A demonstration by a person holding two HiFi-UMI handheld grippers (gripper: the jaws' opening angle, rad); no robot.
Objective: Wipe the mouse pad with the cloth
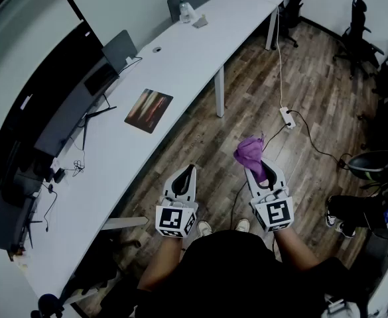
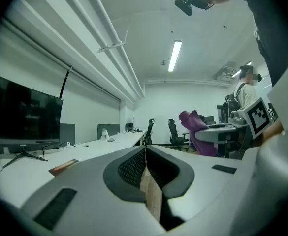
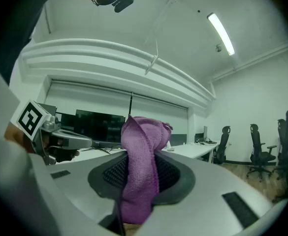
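Purple cloth (image 1: pixel 250 152) clamped in the right gripper (image 1: pixel 257 167); mouse pad (image 1: pixel 148 110) flat on the long white desk (image 1: pixel 187 52), far to the left.

In the right gripper view the jaws are pressed onto the cloth (image 3: pixel 141 166): it stands between the fingers as a folded strip, its bunched top rising above the tips and its lower end hanging into the gap behind them. The left gripper (image 1: pixel 190 172) has its jaws brought together with nothing between them, tips touching in its own view (image 2: pixel 146 173). Both grippers are held over the wooden floor (image 1: pixel 300 91), near the person and well apart from the desk. The mouse pad lies beyond and to the left of the left gripper, in front of a dark monitor (image 1: pixel 54 91), and the cloth is nowhere near touching it.
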